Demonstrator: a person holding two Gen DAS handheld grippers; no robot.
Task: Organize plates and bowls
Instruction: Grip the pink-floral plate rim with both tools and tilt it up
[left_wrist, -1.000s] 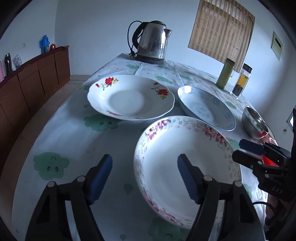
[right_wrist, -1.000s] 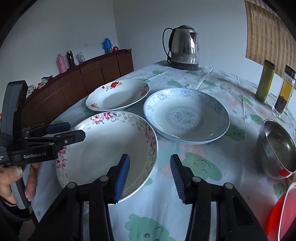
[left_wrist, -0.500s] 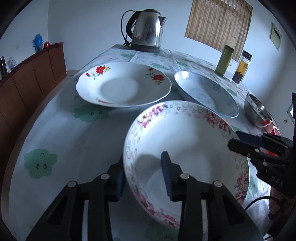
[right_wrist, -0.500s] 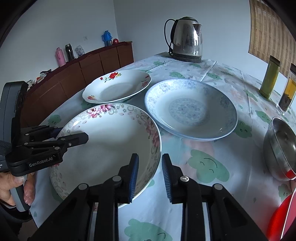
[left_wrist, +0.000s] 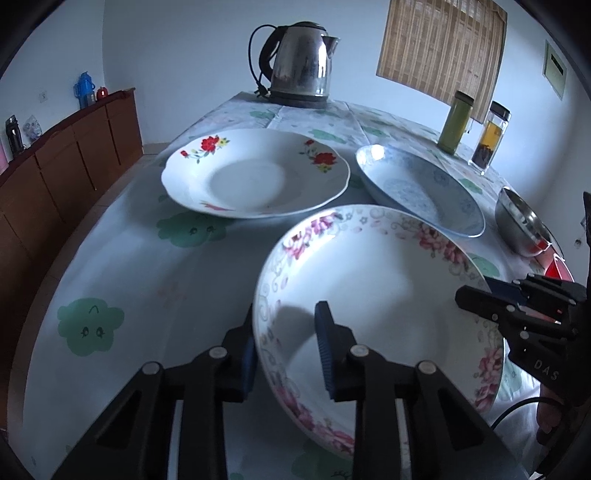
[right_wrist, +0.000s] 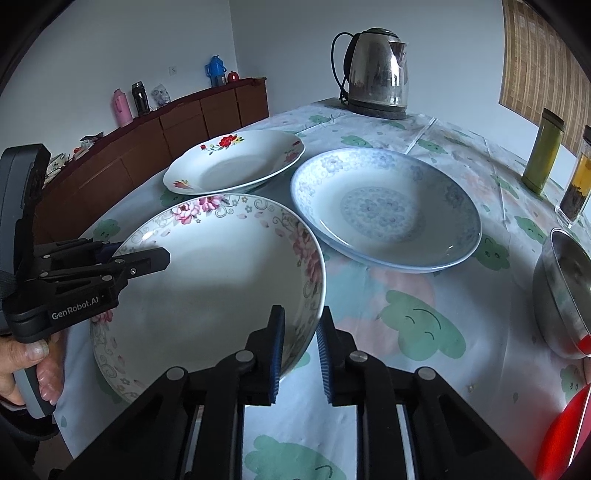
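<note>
**Both claws pinch the pink-flowered plate by opposite rims**

The left claw (left_wrist: 286, 345) has just been closing, and its blue pads now clamp the near-left rim of the pink-flowered plate (left_wrist: 373, 295), one pad outside, one inside. The right claw (right_wrist: 299, 349) has likewise been closing and grips the same plate's opposite rim. The plate sits tilted between them over the tabletop (left_wrist: 147, 280). Beyond the left claw lies the red-flowered plate (left_wrist: 255, 173); ahead of the right claw lies the blue-patterned plate (right_wrist: 384, 210). A steel bowl (right_wrist: 565, 291) stands to the right claw's right, a kettle (right_wrist: 376, 70) far ahead.
</note>
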